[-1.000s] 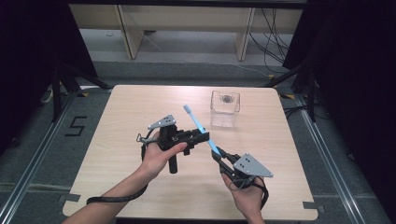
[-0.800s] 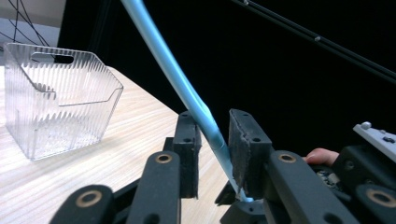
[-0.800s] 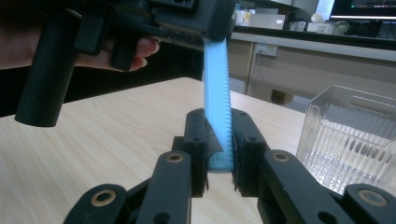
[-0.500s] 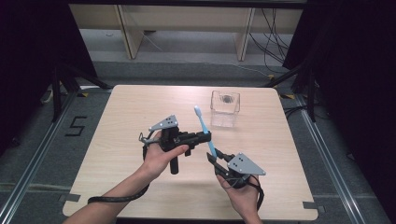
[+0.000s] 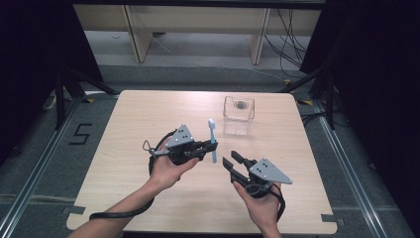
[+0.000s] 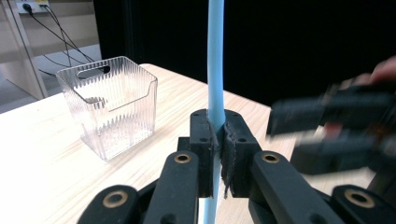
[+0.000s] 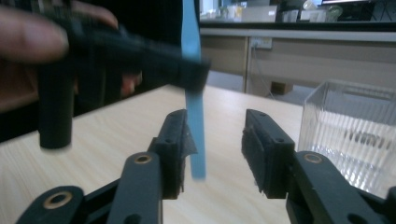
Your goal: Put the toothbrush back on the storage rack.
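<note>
left gripper view: left gripper point(image 6: 215, 156) clamps toothbrush point(image 6: 215, 65) | right gripper point(image 7: 217, 144) opening

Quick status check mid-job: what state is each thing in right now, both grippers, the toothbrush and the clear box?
Left gripper: shut on the toothbrush handle, held above the table.
Right gripper: open; its jaws have just been opening, pads off the handle.
Toothbrush: blue, upright, brush head up, clamped in the left gripper.
Clear box: upright on the table, open at the top, apart from both grippers.
Table: wooden top, bearing the box.
</note>
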The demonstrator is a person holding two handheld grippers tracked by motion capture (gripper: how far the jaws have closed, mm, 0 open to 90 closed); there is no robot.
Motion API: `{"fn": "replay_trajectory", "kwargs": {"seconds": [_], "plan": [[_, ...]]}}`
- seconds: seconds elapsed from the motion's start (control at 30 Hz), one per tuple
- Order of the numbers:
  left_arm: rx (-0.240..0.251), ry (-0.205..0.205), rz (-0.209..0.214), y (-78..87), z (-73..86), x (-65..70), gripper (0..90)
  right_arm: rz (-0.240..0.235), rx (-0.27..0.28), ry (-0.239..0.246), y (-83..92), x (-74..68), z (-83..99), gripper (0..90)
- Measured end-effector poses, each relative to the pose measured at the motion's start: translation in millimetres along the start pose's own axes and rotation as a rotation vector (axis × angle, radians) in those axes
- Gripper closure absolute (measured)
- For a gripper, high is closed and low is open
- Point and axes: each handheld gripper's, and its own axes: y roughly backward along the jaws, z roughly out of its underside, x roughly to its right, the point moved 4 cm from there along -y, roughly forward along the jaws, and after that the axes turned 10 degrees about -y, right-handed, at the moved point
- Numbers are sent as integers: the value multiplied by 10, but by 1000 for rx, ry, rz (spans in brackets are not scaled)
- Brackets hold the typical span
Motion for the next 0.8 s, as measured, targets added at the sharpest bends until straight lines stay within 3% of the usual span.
{"fn": "replay_trajectory", "kwargs": {"seconds": [0.1,0.13,0.2,0.33,0.37,0.5,0.8], "plan": [[-13,-19,-8,-19,10,32,835,-12,12,-15,-44,-55,-179,648],[-12,-19,-10,-27,11,39,835,-14,4,-41,-57,-88,-220,653],[-17,-34,-16,-40,16,53,835,-28,28,-22,-118,-110,-310,660],[-28,-44,-27,-58,34,73,835,-26,27,-33,-213,-148,-393,668],[-36,-53,-28,-57,40,72,835,-18,26,-15,-241,-136,-411,668],[-48,-65,-33,-72,71,96,835,-24,13,-61,-328,-163,-395,675],[-46,-78,-39,-85,77,114,834,-12,15,-53,-373,-150,-384,736]]}}
